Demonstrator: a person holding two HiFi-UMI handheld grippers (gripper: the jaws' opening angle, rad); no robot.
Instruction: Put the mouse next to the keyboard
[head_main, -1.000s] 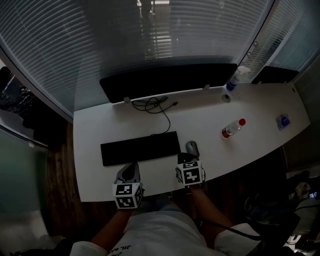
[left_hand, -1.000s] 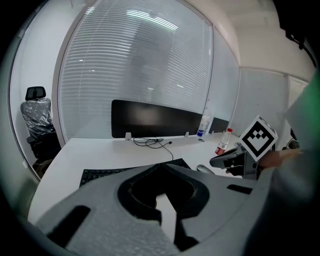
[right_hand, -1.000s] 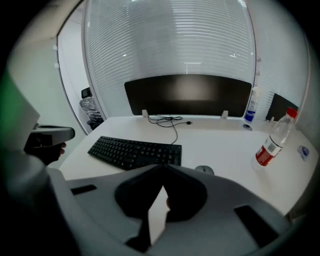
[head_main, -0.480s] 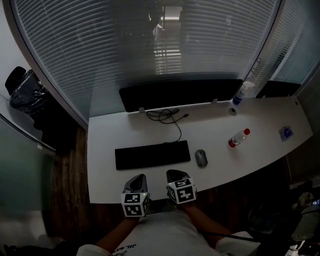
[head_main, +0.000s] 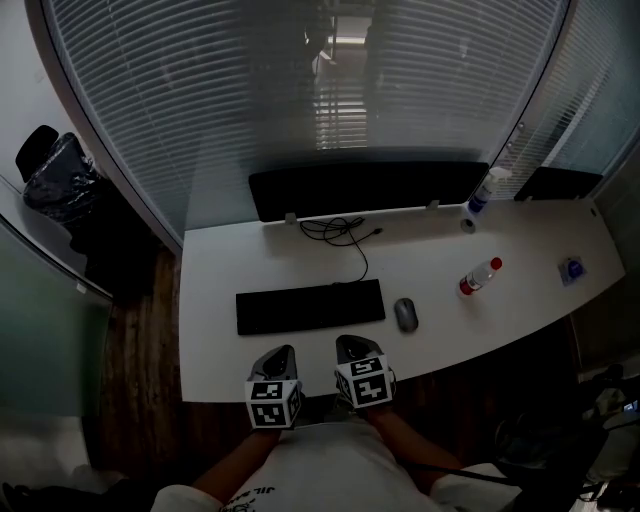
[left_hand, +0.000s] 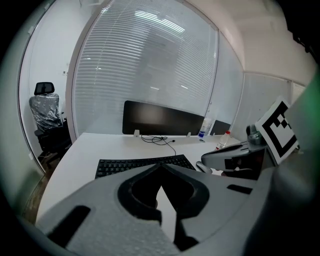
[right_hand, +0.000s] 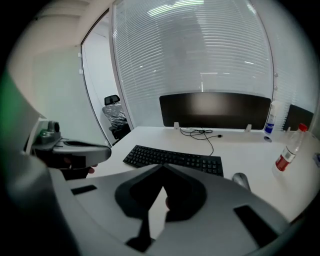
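Observation:
A black keyboard (head_main: 310, 306) lies on the white desk (head_main: 220, 270). A grey mouse (head_main: 406, 314) rests just off its right end, a small gap between them. Both grippers hover side by side at the desk's front edge, short of the keyboard. My left gripper (head_main: 276, 359) is shut and empty; its own view shows the keyboard (left_hand: 142, 165) ahead and part of the mouse (left_hand: 203, 167). My right gripper (head_main: 351, 349) is shut too, with nothing in it. In its view the keyboard (right_hand: 175, 159) lies ahead and the mouse (right_hand: 241, 181) to the right.
A dark monitor (head_main: 370, 188) stands at the back of the desk with a coiled cable (head_main: 340, 232) in front of it. A red-capped water bottle (head_main: 478, 277), a spray bottle (head_main: 483, 190) and a small blue item (head_main: 570, 269) sit to the right. A wrapped office chair (head_main: 55, 175) stands at the left.
My right gripper has drawn back from just behind the mouse to the desk's front edge. The mouse stays beside the keyboard's right end. The head view has shifted.

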